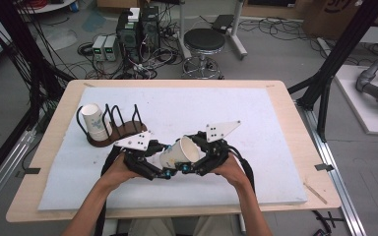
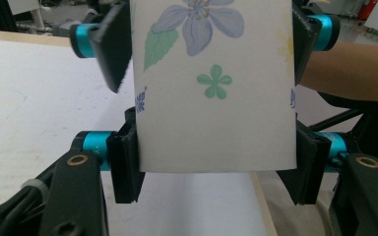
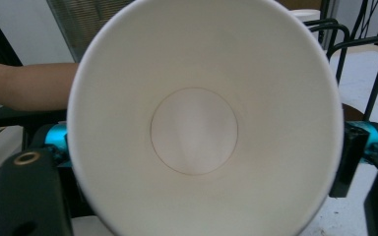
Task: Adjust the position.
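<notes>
The paper cup (image 1: 179, 153) sits lifted off the counter (image 1: 256, 123) at the lower middle of the high view, caught between your two grippers. Far left, a wire rack (image 1: 115, 125) already carries another cup (image 1: 94, 121) on its side. Your left gripper (image 1: 163, 150) has its jaws pinching the flowered wall near the cup's base, as the left gripper view shows. To the right, your right gripper (image 1: 196, 156) has its jaws either side of the wide rim; they look to be touching the rim, but you cannot tell whether they press. The risk, as I judge it: if the left lets go before the right bites, the cup drops; squeeze the thin rim hard and it buckles.
</notes>
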A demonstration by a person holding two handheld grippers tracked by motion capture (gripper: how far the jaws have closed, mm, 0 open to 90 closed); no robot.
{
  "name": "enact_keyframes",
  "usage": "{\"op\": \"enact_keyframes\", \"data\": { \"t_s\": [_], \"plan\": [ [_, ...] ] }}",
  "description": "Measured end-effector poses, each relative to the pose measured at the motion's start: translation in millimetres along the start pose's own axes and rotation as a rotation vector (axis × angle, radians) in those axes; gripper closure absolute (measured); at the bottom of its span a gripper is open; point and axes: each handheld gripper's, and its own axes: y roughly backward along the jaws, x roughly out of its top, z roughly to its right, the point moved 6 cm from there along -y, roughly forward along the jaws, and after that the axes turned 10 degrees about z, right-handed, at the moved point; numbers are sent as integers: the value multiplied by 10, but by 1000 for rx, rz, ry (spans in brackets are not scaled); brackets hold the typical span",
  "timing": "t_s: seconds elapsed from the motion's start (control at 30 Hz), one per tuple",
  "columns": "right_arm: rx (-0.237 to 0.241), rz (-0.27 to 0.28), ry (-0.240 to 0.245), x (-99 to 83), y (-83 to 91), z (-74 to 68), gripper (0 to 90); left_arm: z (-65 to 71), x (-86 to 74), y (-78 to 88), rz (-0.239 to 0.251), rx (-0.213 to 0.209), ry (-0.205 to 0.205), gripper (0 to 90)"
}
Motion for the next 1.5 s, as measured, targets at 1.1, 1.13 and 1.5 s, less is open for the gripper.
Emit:
{"op": "enact_keyframes", "data": {
  "t_s": [1.1, 1.13, 1.5],
  "plan": [
    [-17, 11, 26, 42, 64, -1, 298, 2, -23, -4, -29, 77, 12, 17],
    [-20, 6, 25, 40, 69, -1, 298, -1, -25, 14, -28, 95, 12, 17],
    [-80, -33, 28, 66, 112, 50, 298, -34, -112, 294, -37, 236, 8, 17]
  ]
}}
